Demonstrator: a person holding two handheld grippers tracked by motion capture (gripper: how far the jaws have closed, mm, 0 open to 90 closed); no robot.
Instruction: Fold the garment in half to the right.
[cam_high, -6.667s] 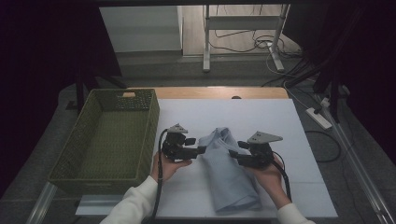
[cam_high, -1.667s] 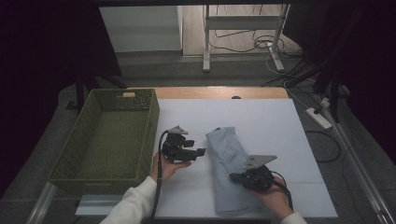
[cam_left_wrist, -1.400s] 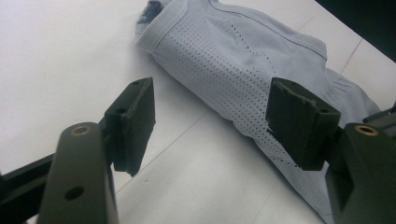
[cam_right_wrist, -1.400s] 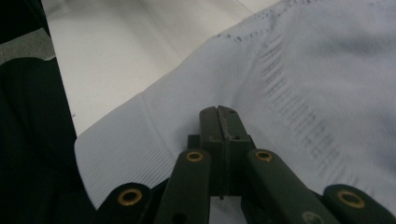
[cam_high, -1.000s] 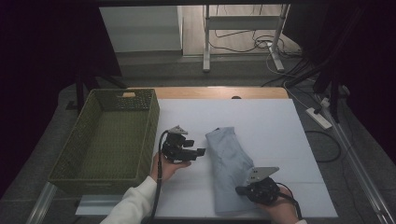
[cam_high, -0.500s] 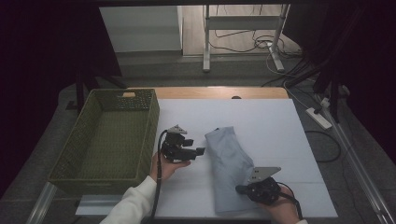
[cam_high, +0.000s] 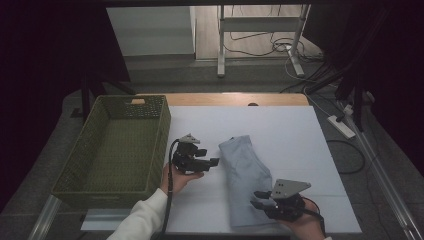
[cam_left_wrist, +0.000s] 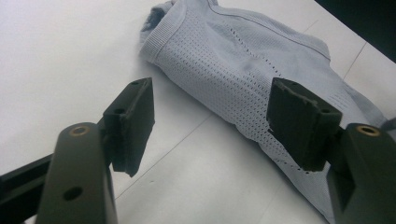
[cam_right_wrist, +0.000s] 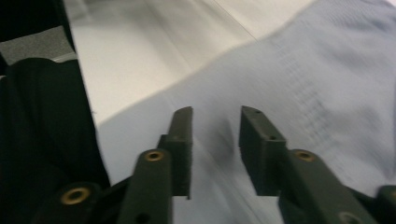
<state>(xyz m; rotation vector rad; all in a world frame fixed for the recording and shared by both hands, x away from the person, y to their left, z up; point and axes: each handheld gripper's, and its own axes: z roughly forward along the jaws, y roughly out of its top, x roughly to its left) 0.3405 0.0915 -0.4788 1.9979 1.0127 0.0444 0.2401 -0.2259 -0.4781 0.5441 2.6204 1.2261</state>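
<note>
A grey-blue mesh garment (cam_high: 245, 165) lies folded in a long strip on the white table (cam_high: 280, 125). My left gripper (cam_high: 212, 162) hovers just left of the garment's far half, jaws pointing at it and open with nothing between them. In the left gripper view the left gripper (cam_left_wrist: 212, 98) frames the garment's edge (cam_left_wrist: 243, 51). My right gripper (cam_high: 256, 198) sits over the garment's near end. Its jaws have just been opening. In the right gripper view the right gripper (cam_right_wrist: 215, 116) stands apart over the cloth (cam_right_wrist: 303, 79), with a small dark crease between the pads and no pressing.
A green woven basket (cam_high: 161, 130) stands at the table's left side, close behind my left hand. A dark sleeve or cloth (cam_right_wrist: 42, 140) hangs past the table's near edge. A power strip (cam_high: 341, 126) and cables lie on the floor to the right.
The right gripper drew back along the garment to its near end, leaving it laid out longer and flatter. Its jaws, shut half a second ago, now stand apart. The left gripper stayed still.
</note>
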